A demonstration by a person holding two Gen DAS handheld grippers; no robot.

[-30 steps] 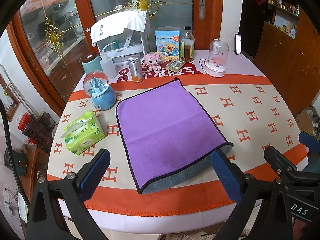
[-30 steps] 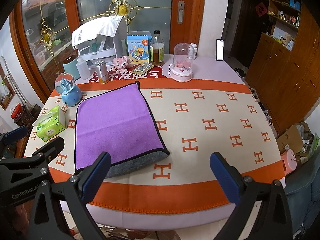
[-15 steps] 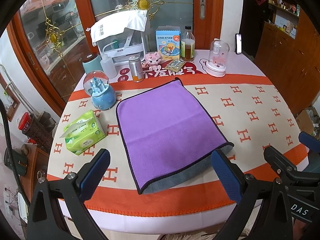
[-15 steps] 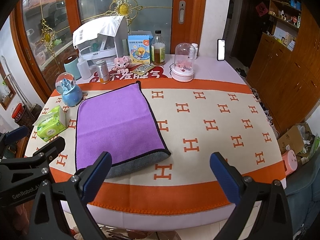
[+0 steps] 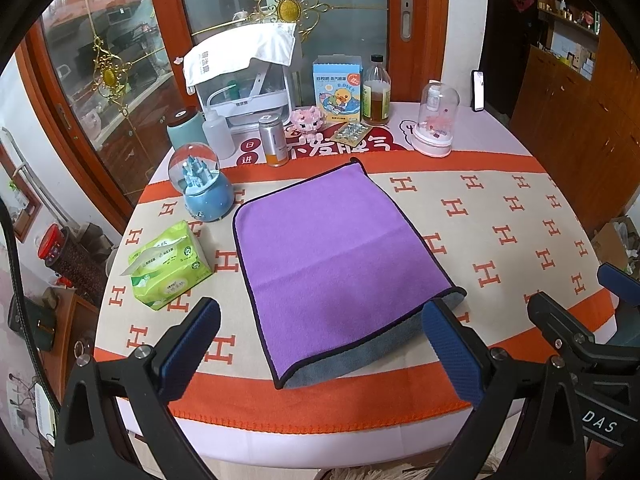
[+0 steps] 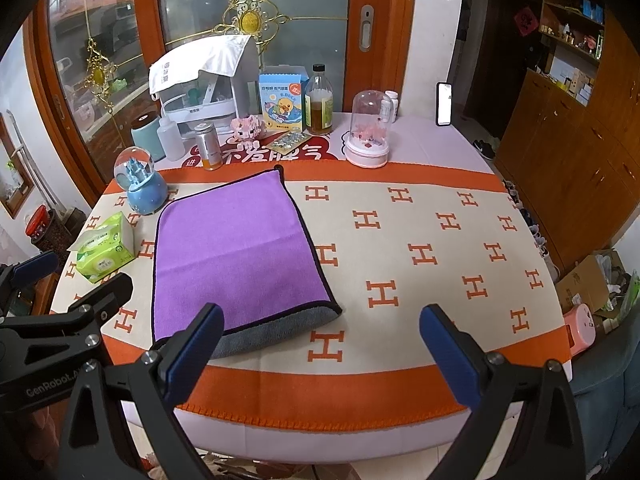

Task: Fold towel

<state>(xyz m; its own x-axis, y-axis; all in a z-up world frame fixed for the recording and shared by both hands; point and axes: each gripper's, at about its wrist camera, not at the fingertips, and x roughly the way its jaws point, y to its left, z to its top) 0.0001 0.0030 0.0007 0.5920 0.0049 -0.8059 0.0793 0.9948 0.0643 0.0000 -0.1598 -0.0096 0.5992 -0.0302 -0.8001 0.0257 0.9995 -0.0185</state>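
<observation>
Bottle [image 5: 376, 94] (amber liquid) | towel [image 5: 332, 252] folded | left gripper [image 5: 320, 348], right gripper [image 6: 320, 352]: fingers spread

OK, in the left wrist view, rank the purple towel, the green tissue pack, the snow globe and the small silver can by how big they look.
1. purple towel
2. green tissue pack
3. snow globe, close to the pack; it sits farther back, so this order is unsure
4. silver can, farthest back

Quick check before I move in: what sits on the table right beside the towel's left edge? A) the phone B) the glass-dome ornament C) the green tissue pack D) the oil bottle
C: the green tissue pack lies just left of the purple towel, apart from it, with both grippers open and off the cloth.
</observation>
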